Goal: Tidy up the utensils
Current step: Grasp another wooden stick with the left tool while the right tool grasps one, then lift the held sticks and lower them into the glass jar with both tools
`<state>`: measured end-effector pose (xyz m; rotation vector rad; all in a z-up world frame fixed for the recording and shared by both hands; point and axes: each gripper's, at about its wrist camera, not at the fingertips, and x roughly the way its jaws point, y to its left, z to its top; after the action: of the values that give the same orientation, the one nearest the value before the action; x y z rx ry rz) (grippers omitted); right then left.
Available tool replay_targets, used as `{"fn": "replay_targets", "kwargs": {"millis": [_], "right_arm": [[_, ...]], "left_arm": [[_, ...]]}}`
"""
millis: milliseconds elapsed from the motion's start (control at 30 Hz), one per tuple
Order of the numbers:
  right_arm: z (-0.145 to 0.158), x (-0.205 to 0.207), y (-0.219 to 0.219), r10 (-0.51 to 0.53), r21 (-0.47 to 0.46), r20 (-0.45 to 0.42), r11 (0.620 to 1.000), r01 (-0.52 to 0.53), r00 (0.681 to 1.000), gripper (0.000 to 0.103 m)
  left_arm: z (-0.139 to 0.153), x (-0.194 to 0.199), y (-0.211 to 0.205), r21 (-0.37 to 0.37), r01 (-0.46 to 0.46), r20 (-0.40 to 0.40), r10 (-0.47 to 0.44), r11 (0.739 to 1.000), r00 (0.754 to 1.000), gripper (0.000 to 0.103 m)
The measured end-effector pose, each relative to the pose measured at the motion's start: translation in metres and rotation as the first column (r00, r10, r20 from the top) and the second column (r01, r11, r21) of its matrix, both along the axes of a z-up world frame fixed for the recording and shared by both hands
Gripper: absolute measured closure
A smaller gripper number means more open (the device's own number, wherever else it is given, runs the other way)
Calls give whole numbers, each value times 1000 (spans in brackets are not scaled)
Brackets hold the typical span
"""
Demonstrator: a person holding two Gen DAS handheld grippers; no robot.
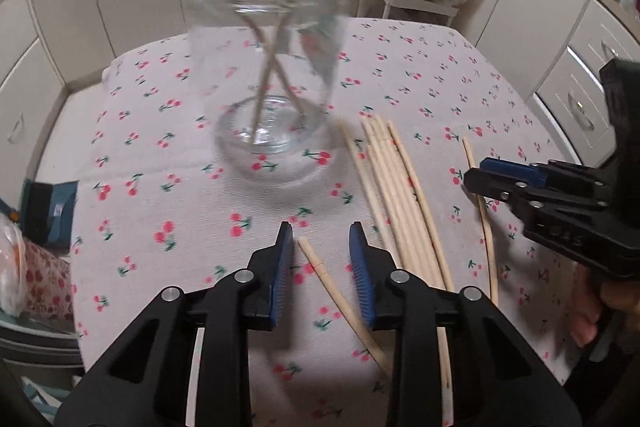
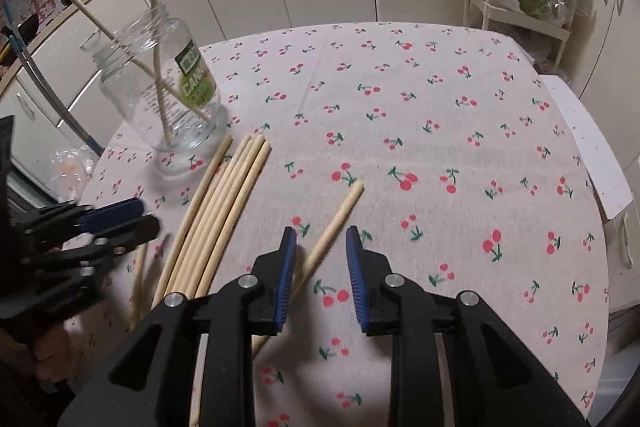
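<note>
Chopsticks [image 2: 224, 211] beside jar [image 2: 168, 95], seemingly loose

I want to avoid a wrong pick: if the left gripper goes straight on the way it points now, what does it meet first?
Most likely the single chopstick lying between the open pads of the left gripper, then the cherry-print tablecloth under it. The glass jar stands farther ahead.

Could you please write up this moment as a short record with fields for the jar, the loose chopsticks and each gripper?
jar: upright on the cherry-print tablecloth, two chopsticks inside
loose chopsticks: bundle lying beside the jar
left gripper: open, a single chopstick between its jaws, not pressed
right gripper: open, astride another chopstick
</note>
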<state>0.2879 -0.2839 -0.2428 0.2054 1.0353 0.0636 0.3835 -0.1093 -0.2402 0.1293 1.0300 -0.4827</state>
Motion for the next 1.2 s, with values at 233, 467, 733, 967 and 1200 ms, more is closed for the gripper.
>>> {"fn": "replay_targets", "kwargs": {"millis": [233, 467, 733, 967, 1200], "right_arm": [[2, -2, 24, 139, -120, 7, 983, -137, 990, 87], [1, -8, -6, 109, 19, -41, 994, -108, 993, 87], [2, 1, 3, 48, 10, -30, 999, -48, 998, 70], [2, 2, 17, 103, -84, -3, 991, -103, 995, 90], [2, 0, 3, 93, -18, -24, 996, -93, 995, 92]], "left_arm": [[-5, -7, 4, 15, -4, -62, 5, 1000, 998, 75], [-6, -15, -4, 81, -108, 6, 108, 991, 994, 84], [-4, -13, -6, 96, -143, 22, 141, 985, 990, 87], [-6, -10, -8, 50, -66, 4, 66, 997, 998, 98], [-1, -10, -9, 32, 17, 23, -18, 999, 1000, 97]]}}
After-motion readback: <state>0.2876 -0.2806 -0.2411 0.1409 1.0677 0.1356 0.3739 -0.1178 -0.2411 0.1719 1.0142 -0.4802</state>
